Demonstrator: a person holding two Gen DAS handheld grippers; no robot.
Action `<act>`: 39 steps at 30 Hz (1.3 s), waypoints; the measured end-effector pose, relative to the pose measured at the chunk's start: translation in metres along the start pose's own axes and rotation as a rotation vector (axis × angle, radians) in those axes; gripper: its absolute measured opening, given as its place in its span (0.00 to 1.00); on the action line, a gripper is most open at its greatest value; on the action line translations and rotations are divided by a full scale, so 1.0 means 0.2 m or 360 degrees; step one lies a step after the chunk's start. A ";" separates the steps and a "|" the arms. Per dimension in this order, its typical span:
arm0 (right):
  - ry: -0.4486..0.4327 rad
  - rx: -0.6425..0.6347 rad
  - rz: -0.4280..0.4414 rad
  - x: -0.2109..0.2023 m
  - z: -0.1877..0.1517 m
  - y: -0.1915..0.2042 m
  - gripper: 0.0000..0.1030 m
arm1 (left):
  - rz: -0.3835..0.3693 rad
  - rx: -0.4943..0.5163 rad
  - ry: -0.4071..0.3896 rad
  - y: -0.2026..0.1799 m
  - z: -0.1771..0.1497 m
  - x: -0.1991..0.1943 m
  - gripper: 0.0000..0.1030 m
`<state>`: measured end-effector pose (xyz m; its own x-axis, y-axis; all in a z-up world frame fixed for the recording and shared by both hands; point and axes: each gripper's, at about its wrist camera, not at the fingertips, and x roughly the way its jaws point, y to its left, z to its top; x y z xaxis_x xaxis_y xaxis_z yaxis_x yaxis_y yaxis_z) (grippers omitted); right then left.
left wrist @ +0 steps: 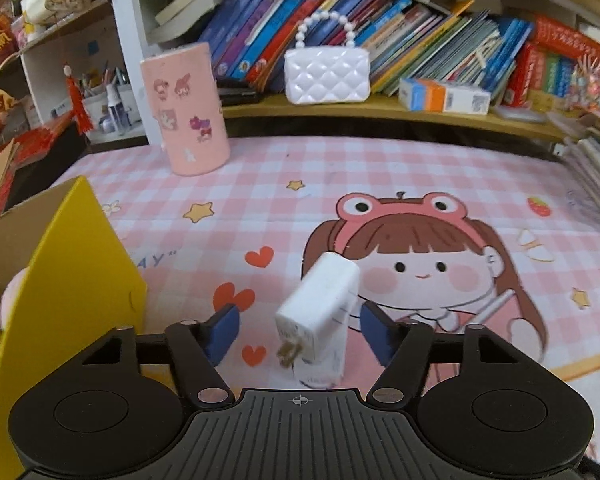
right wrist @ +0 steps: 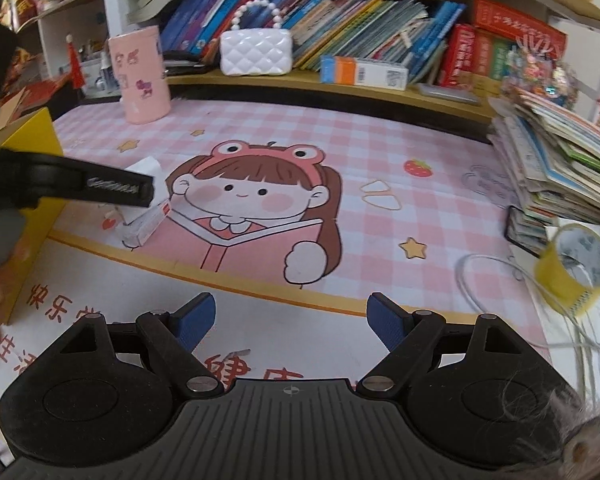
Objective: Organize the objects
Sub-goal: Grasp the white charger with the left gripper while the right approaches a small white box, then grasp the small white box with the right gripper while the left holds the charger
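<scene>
The charger [left wrist: 320, 300] lies on the mat [left wrist: 380, 168], box [left wrist: 60, 264] to its left.

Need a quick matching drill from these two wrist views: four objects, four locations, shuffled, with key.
Objects:
1. white charger
2. white quilted purse
3. pink sticker cylinder
4. yellow tape roll

Locations:
A. on the wooden shelf in front of the books
B. at the right edge of the desk, by a white cable
C. standing on the mat at the back left
D. between the open fingers of the left gripper

Pairs: 1-D, 2-A, 3-C, 4-B
</scene>
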<state>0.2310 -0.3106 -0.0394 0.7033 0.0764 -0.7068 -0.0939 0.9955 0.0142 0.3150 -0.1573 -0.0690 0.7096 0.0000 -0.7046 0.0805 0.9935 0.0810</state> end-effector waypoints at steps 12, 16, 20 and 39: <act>-0.0001 -0.0207 0.0235 0.11 0.04 0.12 0.79 | -0.0050 -0.0172 -0.0009 0.10 0.04 -0.01 0.24; -0.0045 -0.0300 0.0325 0.19 0.07 0.20 0.79 | -0.0084 -0.0283 -0.0093 0.19 0.07 -0.19 0.24; -0.0105 -0.0416 0.0429 0.29 0.12 0.31 0.79 | -0.0080 -0.0355 -0.0166 0.27 0.09 -0.34 0.24; -0.0130 -0.0320 0.0442 0.45 0.23 0.41 0.29 | -0.0033 -0.0412 -0.0228 0.38 -0.04 -0.64 0.24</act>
<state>0.3196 -0.2185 -0.0695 0.6847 0.3549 -0.6366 -0.4205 0.9057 0.0526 0.2249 -0.0801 0.0215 0.8029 -0.0185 -0.5958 -0.0722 0.9891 -0.1280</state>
